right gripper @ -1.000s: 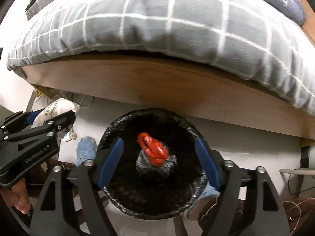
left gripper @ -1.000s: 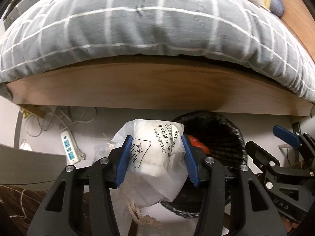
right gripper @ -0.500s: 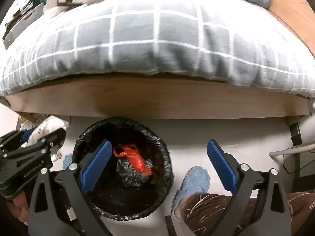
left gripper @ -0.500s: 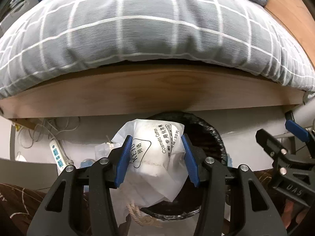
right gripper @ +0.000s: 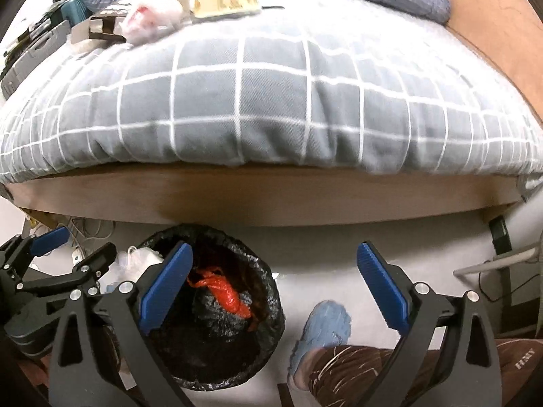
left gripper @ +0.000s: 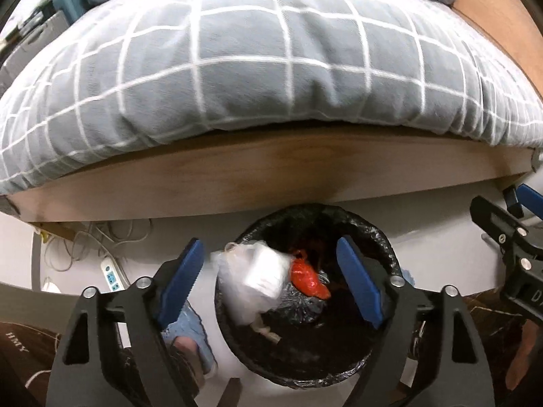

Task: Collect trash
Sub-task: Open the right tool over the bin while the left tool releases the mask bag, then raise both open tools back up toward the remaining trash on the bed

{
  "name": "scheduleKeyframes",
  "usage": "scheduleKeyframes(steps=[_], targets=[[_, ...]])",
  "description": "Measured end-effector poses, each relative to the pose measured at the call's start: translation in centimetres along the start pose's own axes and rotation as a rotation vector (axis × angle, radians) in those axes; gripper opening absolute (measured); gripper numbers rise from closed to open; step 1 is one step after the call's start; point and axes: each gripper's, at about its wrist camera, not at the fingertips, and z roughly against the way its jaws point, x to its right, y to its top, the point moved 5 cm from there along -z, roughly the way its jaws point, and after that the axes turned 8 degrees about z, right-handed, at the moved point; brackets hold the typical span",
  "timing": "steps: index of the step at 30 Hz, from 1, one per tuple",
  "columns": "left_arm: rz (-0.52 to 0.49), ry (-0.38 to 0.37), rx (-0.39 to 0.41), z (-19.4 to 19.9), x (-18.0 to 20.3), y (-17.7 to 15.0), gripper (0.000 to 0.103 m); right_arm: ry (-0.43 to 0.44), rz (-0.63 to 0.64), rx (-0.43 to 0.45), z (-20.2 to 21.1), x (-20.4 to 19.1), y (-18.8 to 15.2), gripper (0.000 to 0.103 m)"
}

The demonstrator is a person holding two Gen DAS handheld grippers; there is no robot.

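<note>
A black-lined trash bin point(left gripper: 387, 261) stands on the floor by the bed; it also shows in the right wrist view point(right gripper: 268, 291). A red bag point(left gripper: 309, 278) lies inside on black trash. My left gripper point(left gripper: 271, 281) is open above the bin. A white plastic bag of cotton pads point(left gripper: 254, 281), blurred, is loose between its jaws over the bin's left rim. My right gripper point(right gripper: 275, 288) is open and empty, to the right of the bin. More trash point(right gripper: 152, 20) lies on the bed.
The bed with a grey checked duvet point(left gripper: 271, 68) and wooden frame point(left gripper: 271, 176) rises behind the bin. A power strip and cables point(left gripper: 112, 274) lie on the floor left. The person's blue slippers point(left gripper: 186, 332) point(right gripper: 322, 325) flank the bin.
My left gripper has opened and let go of the white bag, which is dropping into the bin. Both grippers have risen, and the right one has moved right, off the bin.
</note>
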Motion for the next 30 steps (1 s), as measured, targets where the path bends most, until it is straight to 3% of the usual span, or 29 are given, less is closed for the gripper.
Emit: scheduleKeyframes(steps=[6,19,30], targets=[[0.029,0.027,0.058,2.3,-1.6,1.4,0.097,0.003,0.026,0.069,2.3,-1.0,1.7,0.093],[0.071,0.004,0.253,10.3,-4.1,6.3,0.097,0.025,0.044,0.249,8.1,-2.7,6.5,0.094],[0.089,-0.001,0.299,11.0,-5.3,9.3,0.097,0.035,0.04,0.306,9.3,-2.7,9.6,0.093]])
